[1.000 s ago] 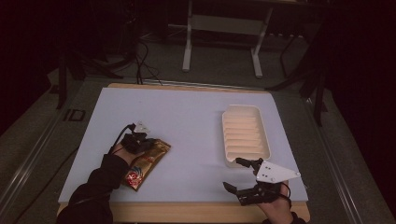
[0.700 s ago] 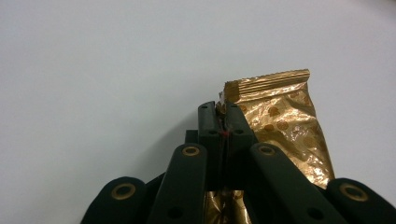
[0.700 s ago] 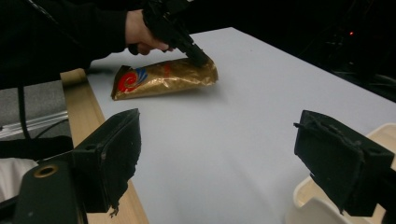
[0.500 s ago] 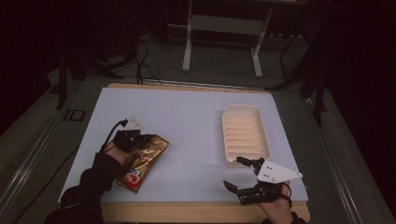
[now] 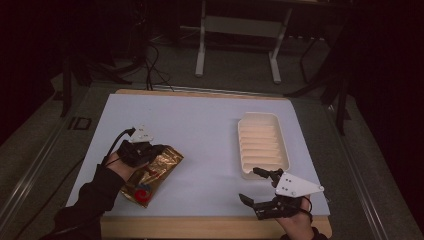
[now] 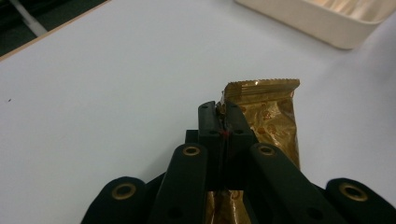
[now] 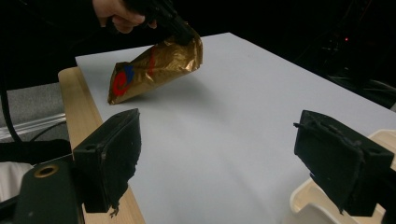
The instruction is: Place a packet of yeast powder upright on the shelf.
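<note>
1 gripper, the left gripper (image 5: 150,150), pinches the gold snack bag (image 5: 152,175); the right gripper (image 5: 257,187) waits open beside the tray (image 5: 262,145). Next, probably carry it there.

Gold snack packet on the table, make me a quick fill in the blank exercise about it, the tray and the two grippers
1. The left gripper is shut on the ____ snack packet.
2. The jaws of the right gripper stand ____, holding nothing.
3. The ribbed cream tray lies nearer the ____ gripper.
4. In the right gripper view, one end of the packet is ____ off the white table top.

Missing words: gold; open; right; lifted
</note>
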Available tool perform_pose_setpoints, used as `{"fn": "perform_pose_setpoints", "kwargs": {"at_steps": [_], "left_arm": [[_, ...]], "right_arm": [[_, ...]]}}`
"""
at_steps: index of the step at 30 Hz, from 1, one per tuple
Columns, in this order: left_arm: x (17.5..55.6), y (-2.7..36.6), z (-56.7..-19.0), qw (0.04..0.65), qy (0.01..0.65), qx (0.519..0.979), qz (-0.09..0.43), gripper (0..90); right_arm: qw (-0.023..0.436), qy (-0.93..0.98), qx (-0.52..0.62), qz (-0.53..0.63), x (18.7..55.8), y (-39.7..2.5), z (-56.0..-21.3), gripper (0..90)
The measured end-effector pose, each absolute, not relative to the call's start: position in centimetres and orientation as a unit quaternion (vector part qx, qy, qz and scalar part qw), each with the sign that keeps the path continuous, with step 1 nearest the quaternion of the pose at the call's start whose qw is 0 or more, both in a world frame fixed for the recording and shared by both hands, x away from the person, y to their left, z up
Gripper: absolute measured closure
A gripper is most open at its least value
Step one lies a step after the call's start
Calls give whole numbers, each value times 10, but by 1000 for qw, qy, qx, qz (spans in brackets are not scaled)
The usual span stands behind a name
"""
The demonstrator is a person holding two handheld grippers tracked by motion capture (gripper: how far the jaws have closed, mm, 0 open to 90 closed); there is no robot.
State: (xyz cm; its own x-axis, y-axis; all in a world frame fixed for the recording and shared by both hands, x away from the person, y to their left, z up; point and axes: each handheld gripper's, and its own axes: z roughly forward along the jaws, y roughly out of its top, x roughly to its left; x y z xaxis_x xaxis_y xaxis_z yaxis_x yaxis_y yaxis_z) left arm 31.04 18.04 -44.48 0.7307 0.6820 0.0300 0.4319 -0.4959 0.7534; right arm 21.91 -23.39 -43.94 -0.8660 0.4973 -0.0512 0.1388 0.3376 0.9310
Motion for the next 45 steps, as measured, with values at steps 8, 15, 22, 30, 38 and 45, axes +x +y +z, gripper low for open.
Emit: {"fn": "perform_pose_setpoints", "kwargs": {"at_steps": [8,15,22,30,38,45], "left_arm": [[293,180,-427,398,299,854,152,894],[277,180,-413,410,282,854,154,895],[265,177,-394,443,259,844,160,896],[264,162,-382,486,243,824,157,896],[259,139,-379,534,228,802,139,896],[255,127,-378,564,224,784,129,896]], "right_arm": [[152,803,185,546,218,-231,-437,216],[143,803,184,549,215,-232,-432,251],[141,808,180,543,211,-231,-417,281],[126,820,179,528,216,-232,-404,531],[122,831,174,515,237,-226,-394,474],[105,857,165,477,253,-213,-389,445]]}}
